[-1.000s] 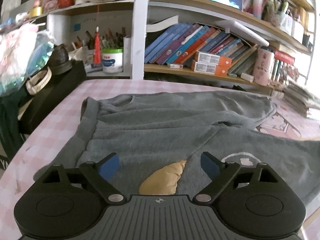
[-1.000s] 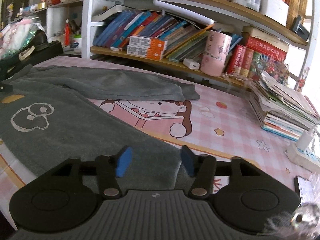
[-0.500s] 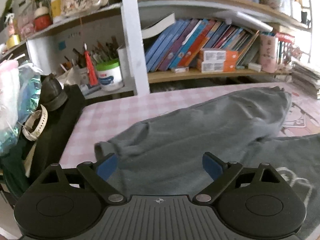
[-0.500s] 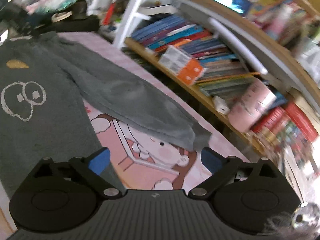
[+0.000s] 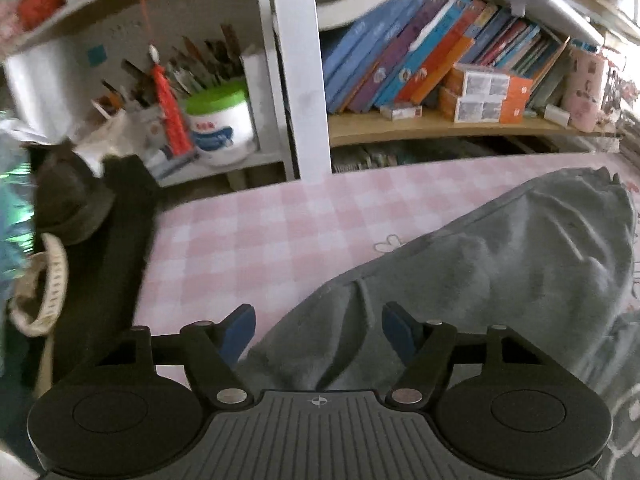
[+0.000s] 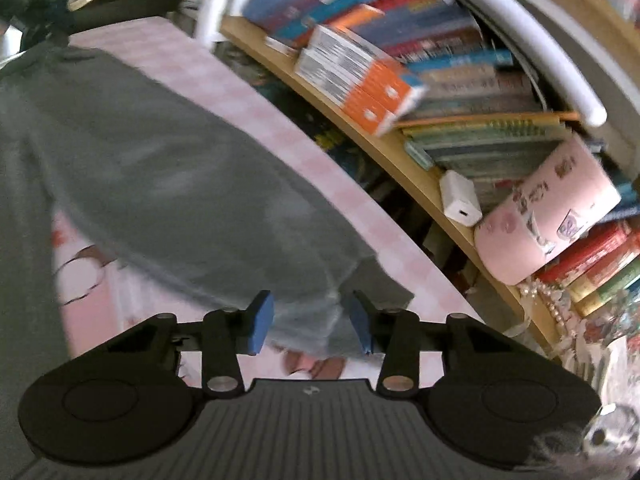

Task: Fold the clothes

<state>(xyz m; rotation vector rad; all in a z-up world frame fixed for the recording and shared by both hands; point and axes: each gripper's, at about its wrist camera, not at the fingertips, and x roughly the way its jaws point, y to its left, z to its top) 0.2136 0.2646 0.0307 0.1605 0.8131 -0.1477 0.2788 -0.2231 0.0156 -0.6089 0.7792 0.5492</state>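
Observation:
A grey sweatshirt (image 5: 500,272) lies flat on the pink checked table, one sleeve stretched toward the shelf. My left gripper (image 5: 318,330) is open, its blue pads on either side of the shoulder end of that sleeve, low over the cloth. In the right wrist view the same sleeve (image 6: 168,184) runs diagonally and ends in a cuff (image 6: 316,328). My right gripper (image 6: 310,326) is open with the cuff between its blue pads; the fingers have not closed on it.
A bookshelf (image 5: 420,80) full of books runs along the table's far edge. A pink mug (image 6: 552,212) and white charger (image 6: 460,200) sit on its lower shelf. A black bag (image 5: 116,248) and bracelet (image 5: 44,288) lie at the left table edge.
Both grippers moved toward the far sleeve and dropped lower: the left to its shoulder end, the right to its cuff. The right jaws narrowed from wide open.

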